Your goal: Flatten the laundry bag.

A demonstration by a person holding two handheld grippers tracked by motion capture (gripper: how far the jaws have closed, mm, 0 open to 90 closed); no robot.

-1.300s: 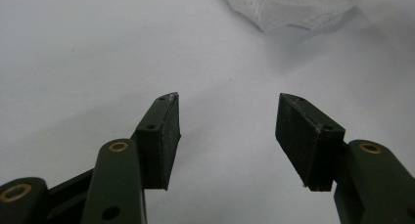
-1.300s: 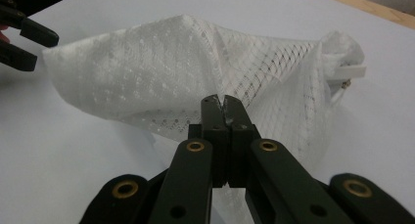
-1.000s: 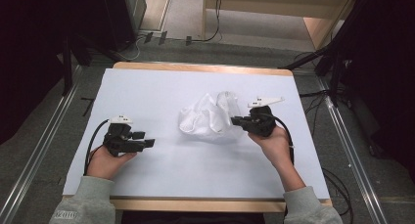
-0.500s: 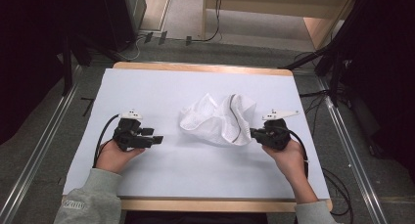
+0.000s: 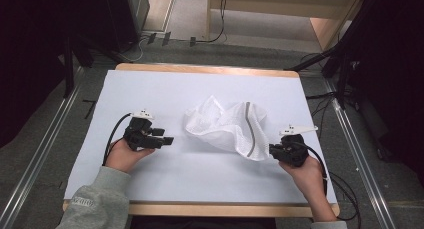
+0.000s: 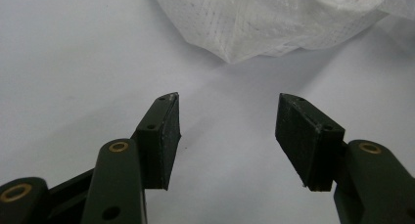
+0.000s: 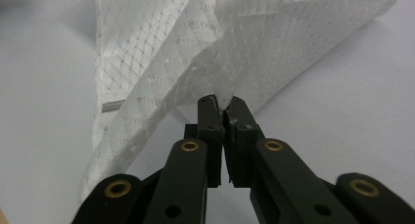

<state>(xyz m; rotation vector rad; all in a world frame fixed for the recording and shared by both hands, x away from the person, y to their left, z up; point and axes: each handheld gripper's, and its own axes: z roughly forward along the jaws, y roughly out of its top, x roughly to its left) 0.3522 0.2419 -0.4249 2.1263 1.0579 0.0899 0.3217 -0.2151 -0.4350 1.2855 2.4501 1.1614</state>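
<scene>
Nearest to you, at the lower right of the high view, your right hand-held gripper is pinching the corner of the white mesh cloth. In the right gripper view its jaws are squeezed together on a small point of the cloth, and the cloth is rising up from there. That bite is thin, so I think it could slip. Pull slowly and keep the gripper low over the bench.

At the lower left of the high view, your left hand-held gripper is standing open and holding nothing. In the left gripper view the jaws are wide apart, and the near edge of the cloth is lying just ahead of them, not touching. My guess is that you are spreading the cloth flat. Slide the left gripper forward, take the near edge well inside the jaws, and then pull the two sides apart gently.

The cloth is sitting bunched up in the middle of the frame, on the white bench top. A grey stripe is running down its right side.

On the sleeve at the bottom left there is small writing, but it is too tiny to read. No other labels are showing.
</scene>
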